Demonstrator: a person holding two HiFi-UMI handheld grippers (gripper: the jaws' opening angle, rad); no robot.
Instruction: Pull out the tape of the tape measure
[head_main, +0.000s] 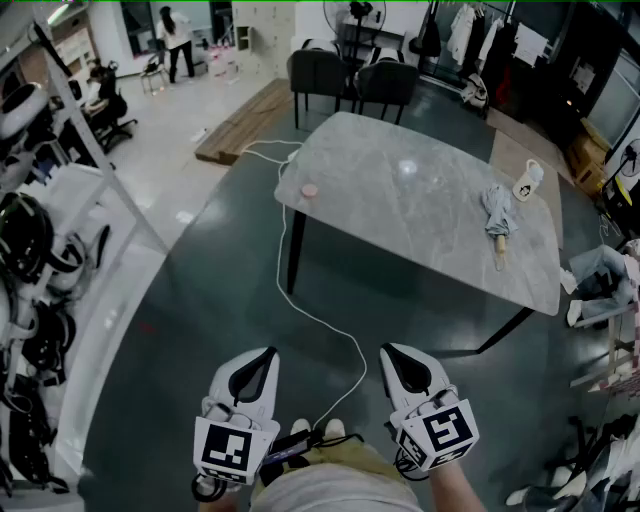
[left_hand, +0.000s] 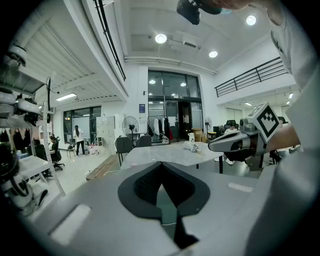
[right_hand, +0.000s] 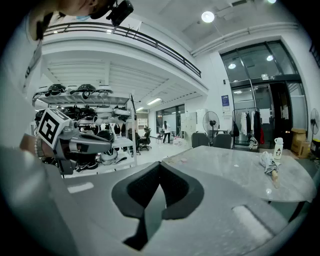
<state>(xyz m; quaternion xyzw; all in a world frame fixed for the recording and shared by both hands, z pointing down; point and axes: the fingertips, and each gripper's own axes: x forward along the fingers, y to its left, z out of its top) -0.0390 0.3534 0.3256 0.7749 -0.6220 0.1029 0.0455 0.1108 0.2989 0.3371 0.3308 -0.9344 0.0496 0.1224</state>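
A small round pink thing, possibly the tape measure, lies near the left edge of the grey marble table. In the right gripper view the same pink thing is a tiny spot on the table. Both grippers are held side by side low over the dark floor, well short of the table. My left gripper is shut with nothing in it, its jaws meeting at the tips. My right gripper is also shut and empty. Each gripper shows in the other's view.
A folded grey umbrella and a white bottle rest at the table's right side. A white cable trails across the floor. Two dark chairs stand behind the table. Shelves of helmets line the left.
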